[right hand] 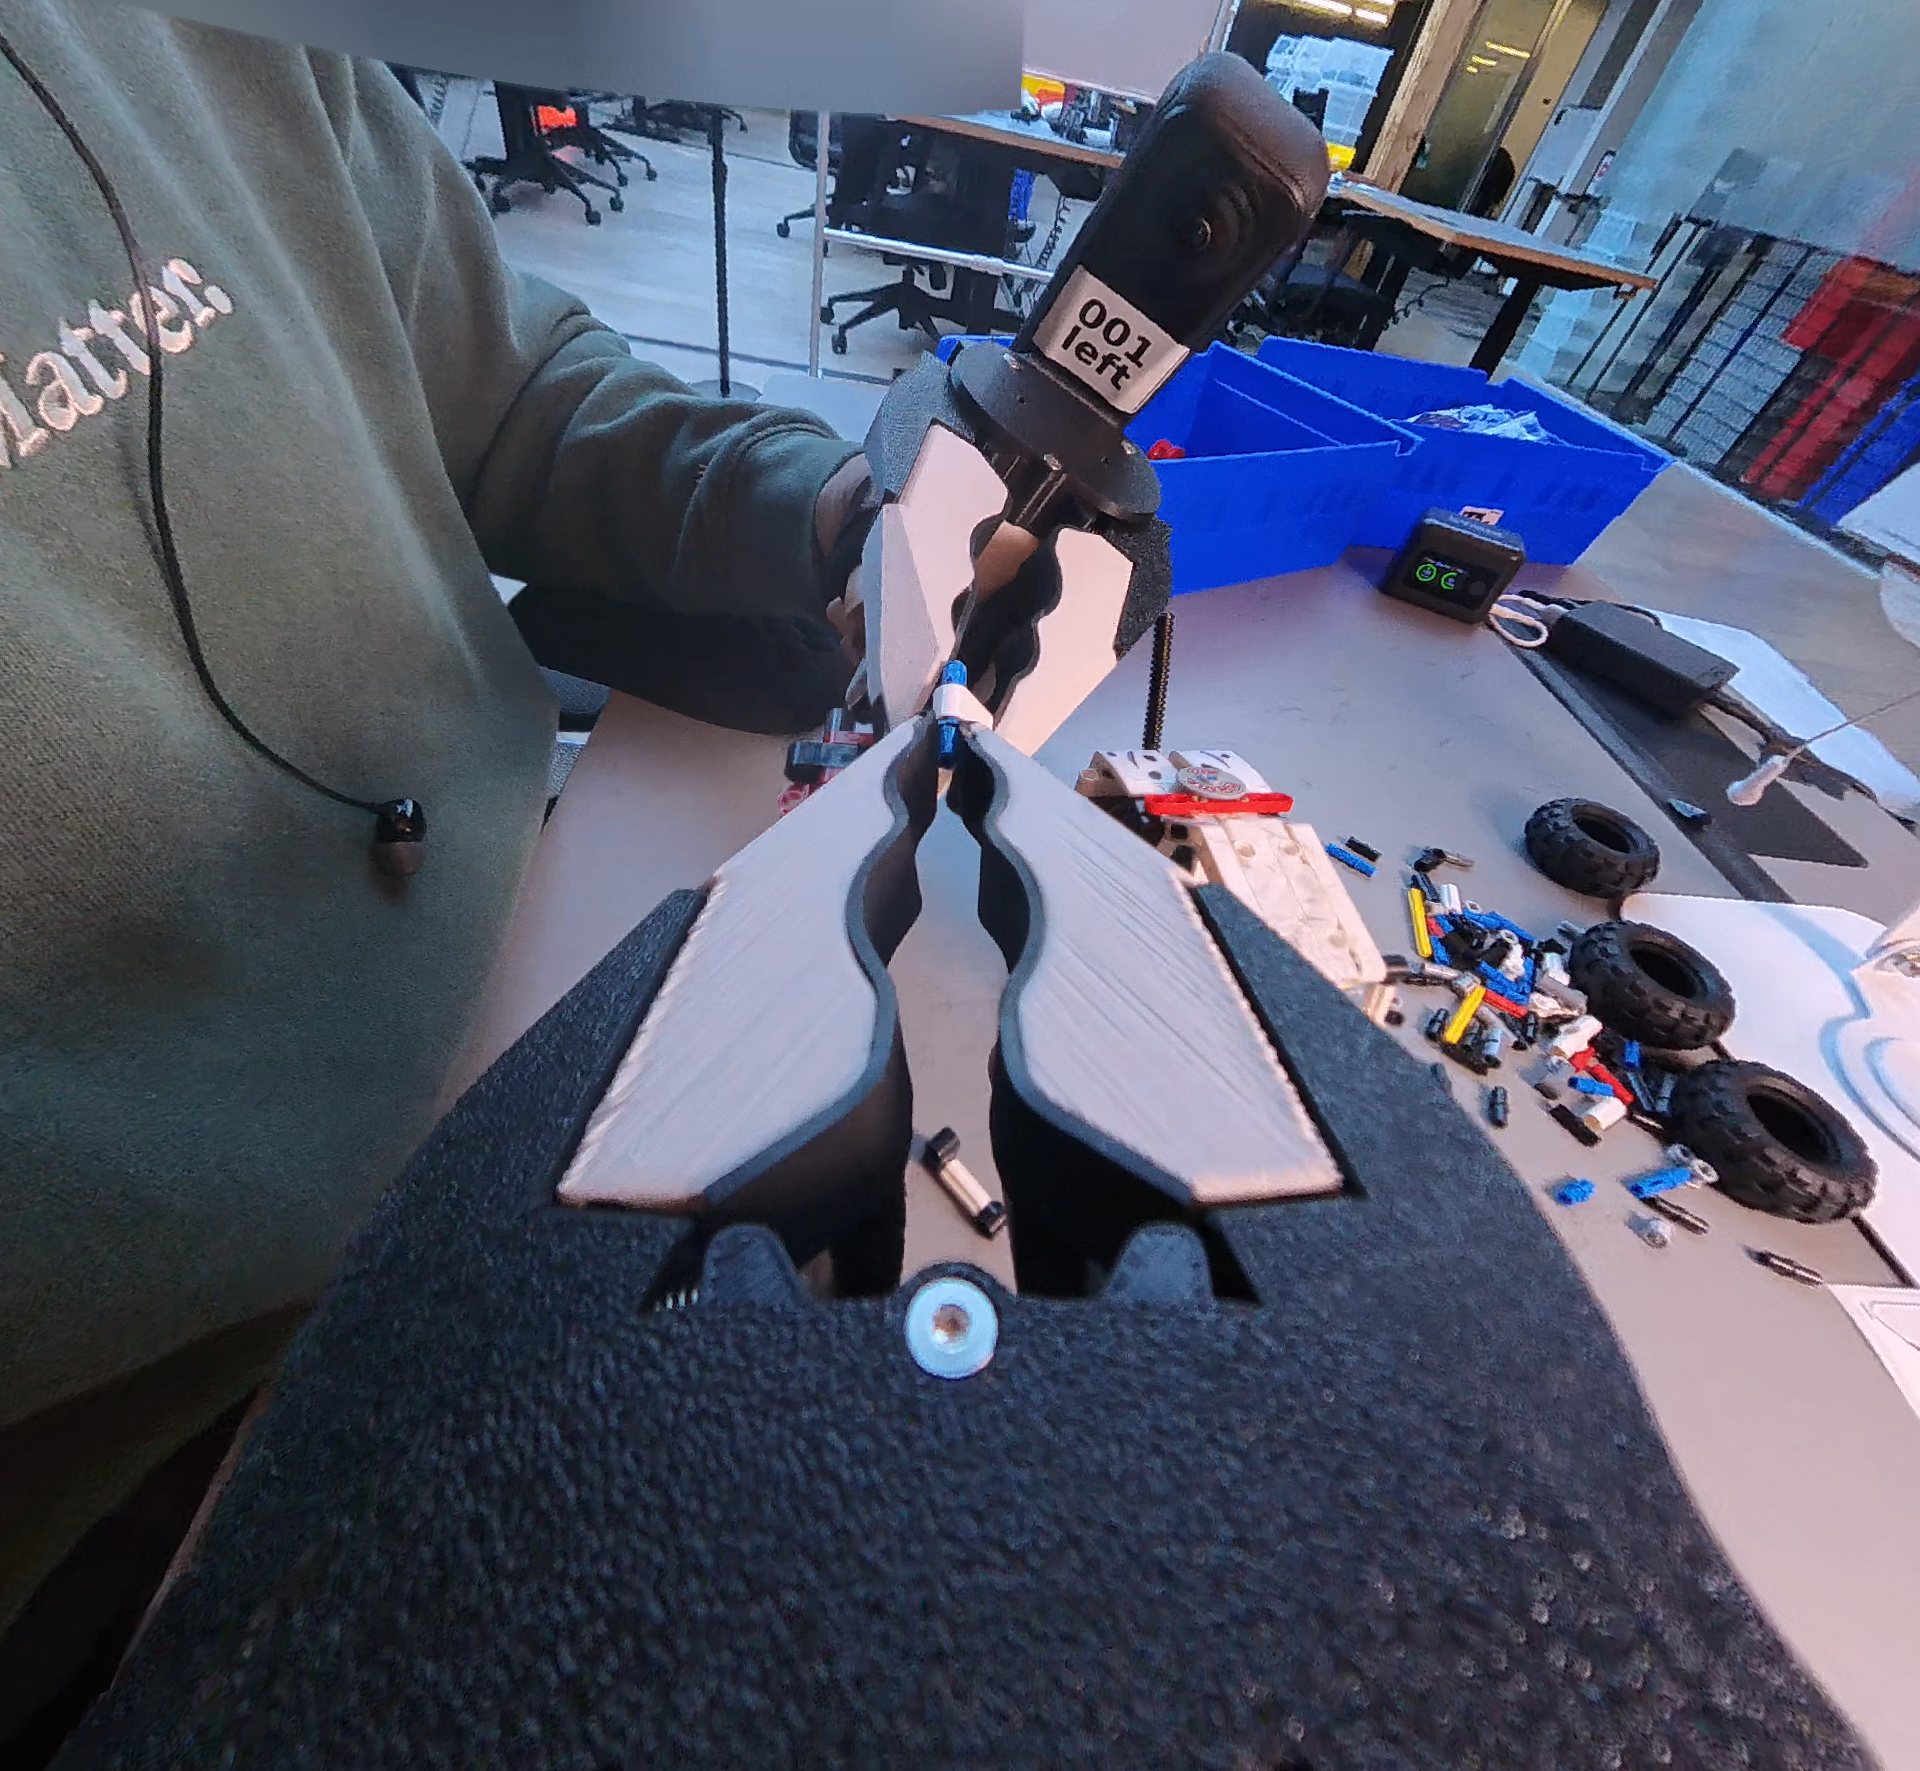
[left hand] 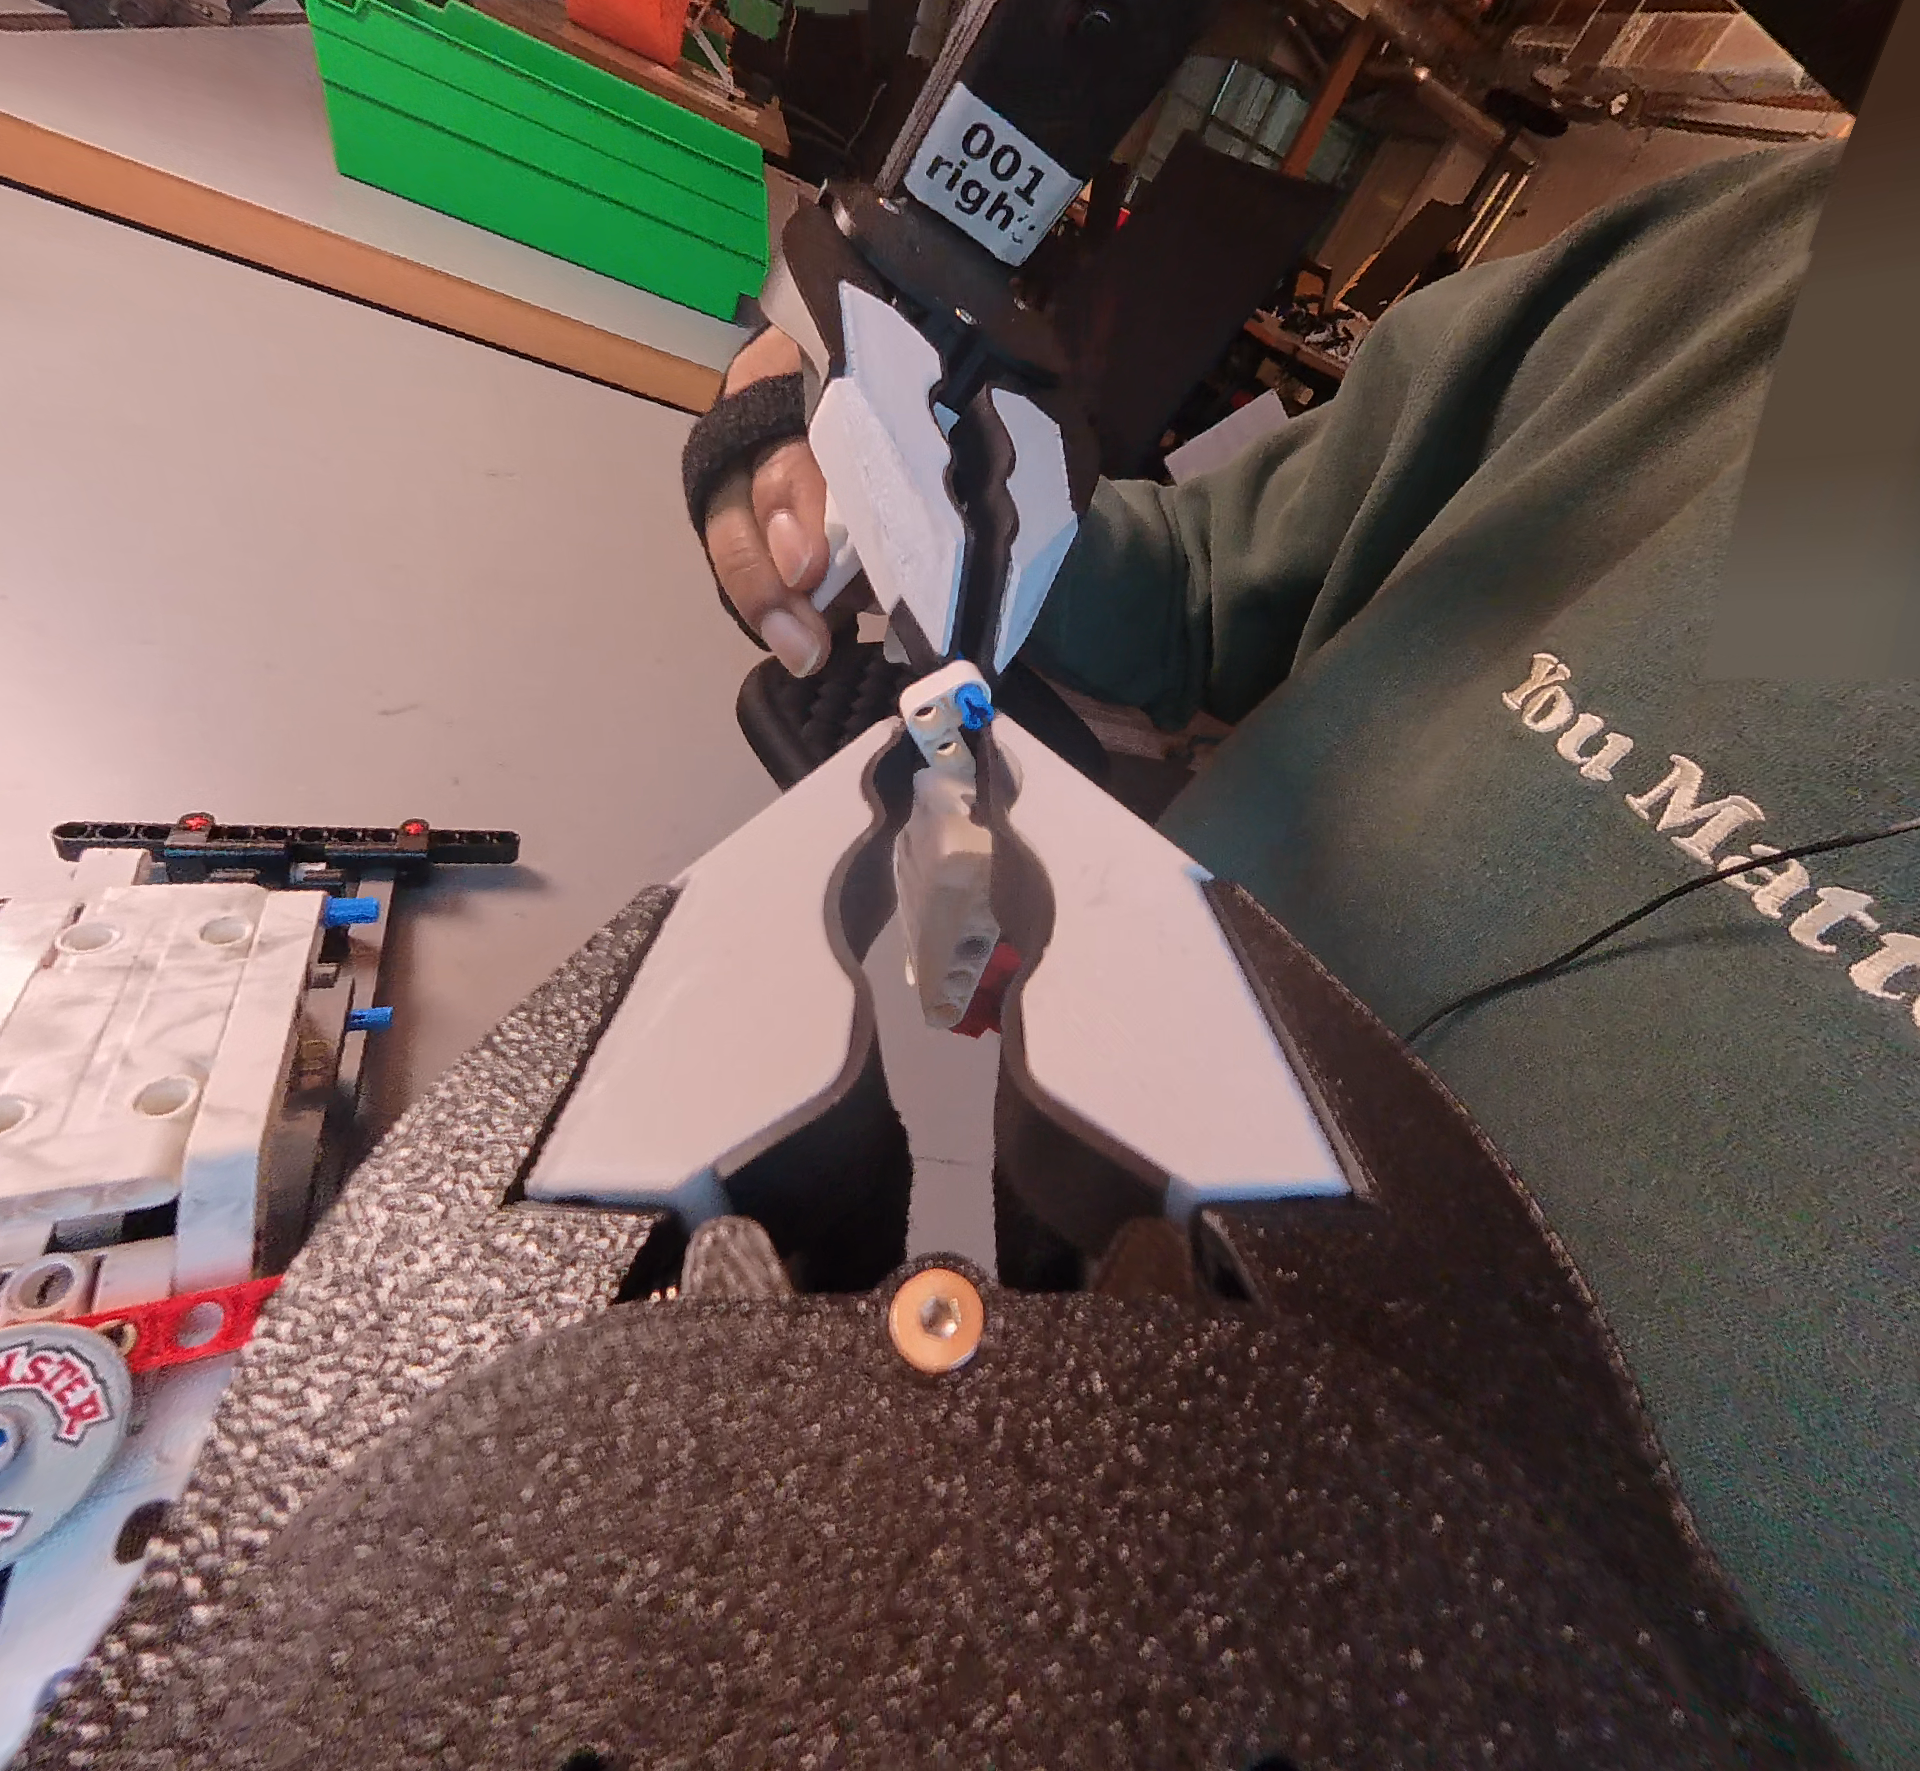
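Left claw (left hand: 940,765) clamps a white holed beam (left hand: 943,874); at twelve o'clock, right claw (right hand: 948,753) pinches the blue pin (right hand: 949,734) in its tip, above the tabletop (left hand: 312,526).

Close wrist views facing each other, sharing blue pin (left hand: 971,705)

A white printed label (left hand: 985,175) sits on each black camera; pale stitched lettering (left hand: 1714,848) crosses the green sweatshirt; a round red-lettered sticker (right hand: 1210,779) tops the white brick model.
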